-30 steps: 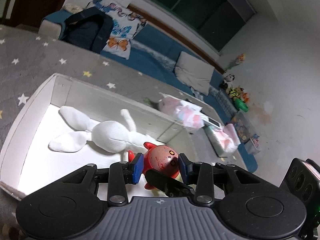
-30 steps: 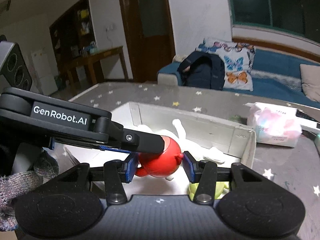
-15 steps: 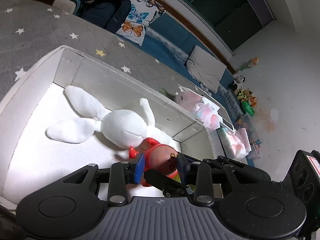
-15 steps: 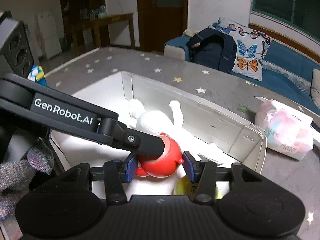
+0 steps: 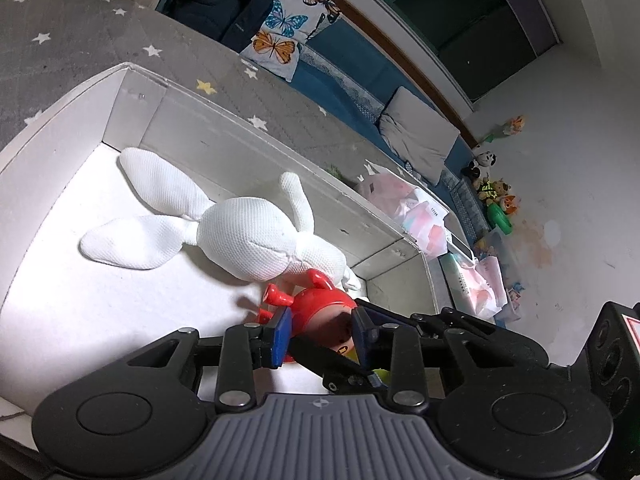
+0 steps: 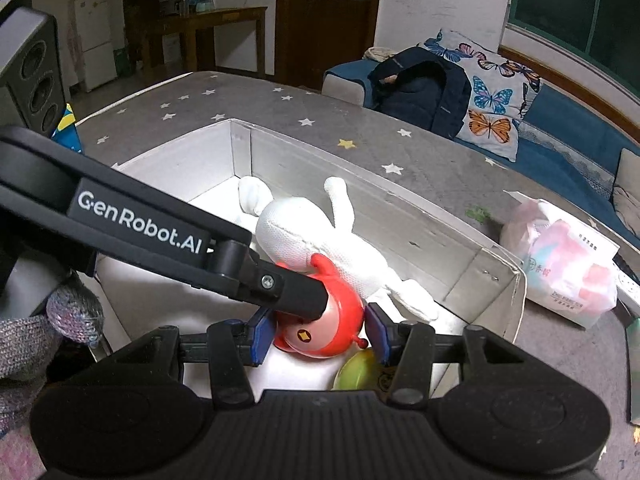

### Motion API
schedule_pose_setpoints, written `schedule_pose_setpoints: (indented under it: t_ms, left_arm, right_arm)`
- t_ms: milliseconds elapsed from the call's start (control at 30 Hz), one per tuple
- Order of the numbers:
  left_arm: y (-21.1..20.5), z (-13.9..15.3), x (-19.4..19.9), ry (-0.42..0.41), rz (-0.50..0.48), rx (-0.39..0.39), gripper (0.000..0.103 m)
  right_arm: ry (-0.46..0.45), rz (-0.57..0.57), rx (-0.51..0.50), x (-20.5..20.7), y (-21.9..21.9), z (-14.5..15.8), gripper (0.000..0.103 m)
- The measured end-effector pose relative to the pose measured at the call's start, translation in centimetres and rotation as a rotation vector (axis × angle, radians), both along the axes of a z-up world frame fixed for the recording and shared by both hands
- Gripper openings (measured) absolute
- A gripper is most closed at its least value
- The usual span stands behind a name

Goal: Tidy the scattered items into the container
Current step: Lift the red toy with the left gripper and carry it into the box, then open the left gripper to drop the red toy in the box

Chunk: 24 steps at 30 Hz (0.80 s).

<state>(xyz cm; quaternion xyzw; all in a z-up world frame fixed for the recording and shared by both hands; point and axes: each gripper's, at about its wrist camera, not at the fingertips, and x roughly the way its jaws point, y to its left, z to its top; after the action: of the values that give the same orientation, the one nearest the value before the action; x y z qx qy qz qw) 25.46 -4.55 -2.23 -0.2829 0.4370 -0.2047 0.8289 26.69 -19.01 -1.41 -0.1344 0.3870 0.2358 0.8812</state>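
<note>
In the left wrist view, we now sit lower over the white box (image 5: 132,92) than a second ago, and its floor fills more of the picture. Our left gripper (image 5: 320,336) has narrowed its fingers, whose blue pads now press the red toy (image 5: 320,308) down inside the box, beside the white plush rabbit (image 5: 240,236). The right gripper's black finger crosses in front.

In the right wrist view, we have also come closer to the box. The right gripper (image 6: 318,334) has its fingers nearly closed around the same red toy; whether both pads touch it, we cannot tell. A yellow-green ball (image 6: 356,370) lies just beside it. The left gripper's arm reads "GenRobot.AI".

The box rests on a grey star-patterned tabletop (image 6: 240,112); behind stand a blue sofa (image 6: 568,120), a butterfly cushion (image 6: 492,96) and a dark backpack (image 6: 420,84).
</note>
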Motion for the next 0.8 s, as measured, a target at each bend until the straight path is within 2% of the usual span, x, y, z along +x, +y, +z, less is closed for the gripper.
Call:
schedule_pose_setpoints:
  t_ms: [267, 367, 733, 800]
  left_arm:
    - [0.0, 0.7, -0.6, -0.039, 0.001, 0.034, 0.035]
    - [0.0, 1.1, -0.9, -0.047, 0.003, 0.035, 0.035]
    - [0.4, 2.5, -3.2, -0.092, 0.005, 0.048, 0.035]
    - [0.5, 2.9, -3.9, -0.105, 0.007, 0.045, 0.035]
  right_arm:
    - [-0.03, -0.015, 0.037, -0.6, -0.7, 0.5, 0.051]
    - [-0.052, -0.02, 0.053, -1.3, -0.9, 1.0, 0.058]
    - [-0.113, -0.053, 0.114, -4.0, -1.5, 2.8, 0.058]
    - [-0.126, -0.059, 0.131, -4.7, -1.6, 3.2, 0.061]
